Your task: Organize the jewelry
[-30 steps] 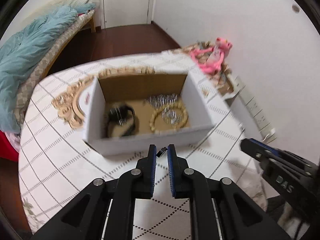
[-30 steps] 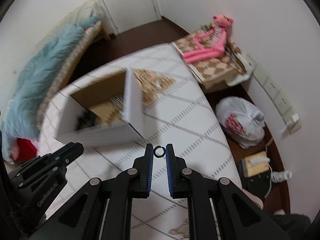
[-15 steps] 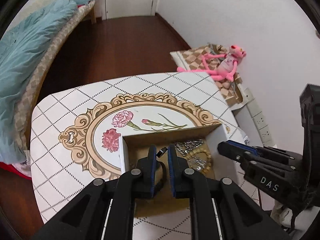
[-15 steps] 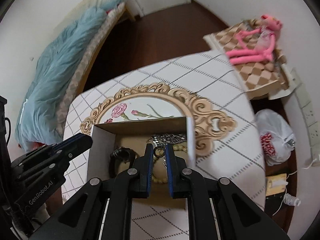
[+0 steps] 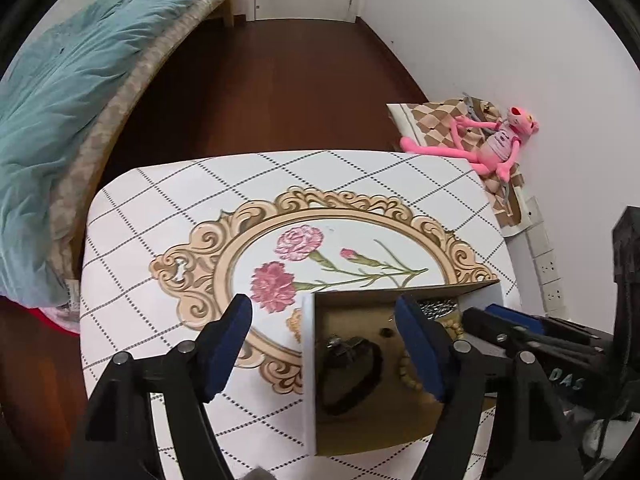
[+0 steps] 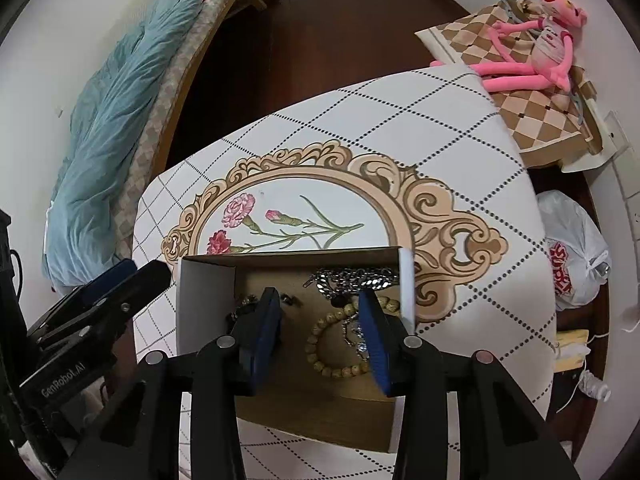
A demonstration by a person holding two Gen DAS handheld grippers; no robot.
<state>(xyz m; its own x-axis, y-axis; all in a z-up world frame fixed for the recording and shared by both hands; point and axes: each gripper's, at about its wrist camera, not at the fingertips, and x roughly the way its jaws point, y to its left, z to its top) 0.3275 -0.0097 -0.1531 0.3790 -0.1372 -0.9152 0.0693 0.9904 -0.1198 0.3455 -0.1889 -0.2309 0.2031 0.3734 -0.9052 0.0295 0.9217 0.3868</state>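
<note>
A white cardboard box (image 6: 202, 304) with a brown inside stands on the table; it also shows in the left wrist view (image 5: 308, 364). In it lie a wooden bead bracelet (image 6: 332, 360), a silver chain (image 6: 356, 278) and a black bracelet (image 5: 352, 376). A small dark ring (image 5: 386, 333) lies on the box floor. My left gripper (image 5: 324, 316) is open and empty over the box's left wall. My right gripper (image 6: 320, 312) is open and empty above the box's inside.
The table (image 5: 160, 208) has a white diamond-pattern cloth with a gold frame and pink flowers. A bed with a blue quilt (image 5: 60, 92) stands left. A pink plush toy (image 6: 532, 52) lies on a checked cushion at the right. A white plastic bag (image 6: 572, 256) sits on the floor.
Both grippers have opened over the box. The small pieces that they held between their fingers are gone from the jaws. Both cameras have come lower over the box.
</note>
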